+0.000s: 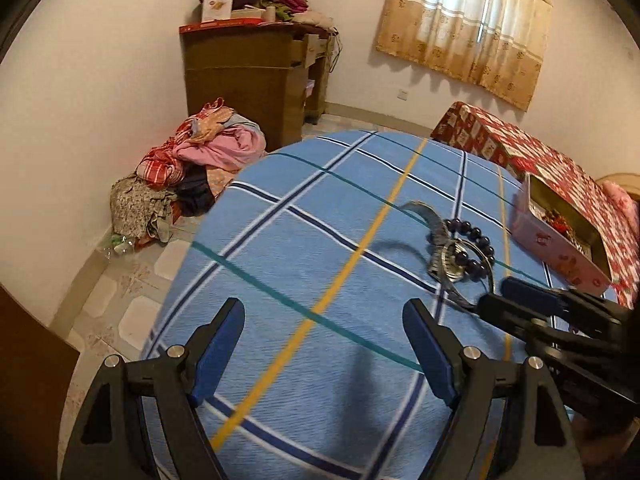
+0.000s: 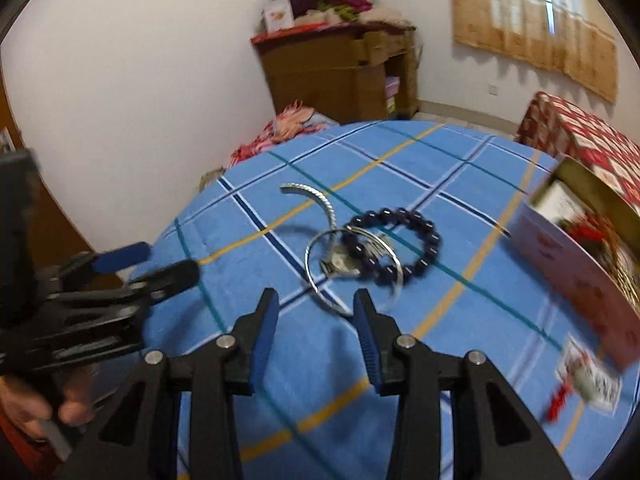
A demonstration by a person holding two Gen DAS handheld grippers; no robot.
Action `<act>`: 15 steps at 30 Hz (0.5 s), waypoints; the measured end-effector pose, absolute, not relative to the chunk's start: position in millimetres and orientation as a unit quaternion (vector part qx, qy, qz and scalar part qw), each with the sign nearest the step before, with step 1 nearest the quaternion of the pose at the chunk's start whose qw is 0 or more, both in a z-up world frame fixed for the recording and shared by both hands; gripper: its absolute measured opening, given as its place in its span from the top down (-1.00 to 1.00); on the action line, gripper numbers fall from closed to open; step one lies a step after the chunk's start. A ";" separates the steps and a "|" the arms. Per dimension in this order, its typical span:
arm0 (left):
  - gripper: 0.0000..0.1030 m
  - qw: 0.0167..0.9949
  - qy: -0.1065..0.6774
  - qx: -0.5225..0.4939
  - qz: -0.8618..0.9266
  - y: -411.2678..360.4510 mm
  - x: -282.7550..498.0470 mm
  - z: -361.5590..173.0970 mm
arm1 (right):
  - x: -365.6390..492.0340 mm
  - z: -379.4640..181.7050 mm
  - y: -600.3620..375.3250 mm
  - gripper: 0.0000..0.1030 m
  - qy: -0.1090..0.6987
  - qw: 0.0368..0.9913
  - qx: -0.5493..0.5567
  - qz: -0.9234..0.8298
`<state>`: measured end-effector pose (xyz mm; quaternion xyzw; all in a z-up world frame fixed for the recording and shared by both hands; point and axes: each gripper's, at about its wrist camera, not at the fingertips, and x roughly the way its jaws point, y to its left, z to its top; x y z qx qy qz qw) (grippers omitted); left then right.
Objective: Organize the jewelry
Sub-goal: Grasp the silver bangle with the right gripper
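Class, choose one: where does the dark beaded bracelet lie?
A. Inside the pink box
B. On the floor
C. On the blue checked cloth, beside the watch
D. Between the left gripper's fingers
C: the beaded bracelet rests on the blue checked cloth, touching the watch, outside the pink box.

Jewelry pile (image 1: 460, 252) on checked blue cloth (image 1: 320, 240)

1. Left wrist view: low over the blue plaid cloth (image 1: 304, 240), facing the far wall and window; jewelry pile (image 1: 460, 248) right of centre.
2. Right wrist view: closer, pile (image 2: 372, 252) centre frame.
3. Shared: cloth, pile, pink box (image 1: 560, 248) (image 2: 576, 280) at right edge.
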<state>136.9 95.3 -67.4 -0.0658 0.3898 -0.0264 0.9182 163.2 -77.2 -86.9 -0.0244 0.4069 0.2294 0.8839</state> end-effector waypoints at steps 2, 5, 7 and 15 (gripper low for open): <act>-0.58 0.917 0.391 -0.077 -0.025 101.6 139.3 -67.5 | 172.4 -96.8 -70.3 0.22 0.422 0.875 -0.030 0.237; -0.58 0.915 0.393 -0.089 -0.031 107.7 144.0 -67.5 | 172.4 -105.0 -66.7 0.81 0.435 0.868 -0.055 0.231; -0.58 0.915 0.392 -0.090 -0.033 108.7 146.4 -67.2 | 166.3 -100.6 -75.9 0.85 0.434 0.867 -0.035 0.245; -0.58 0.912 0.395 -0.082 -0.076 93.3 160.2 -70.4 | 105.1 -62.5 -139.8 0.85 0.401 0.875 0.067 0.264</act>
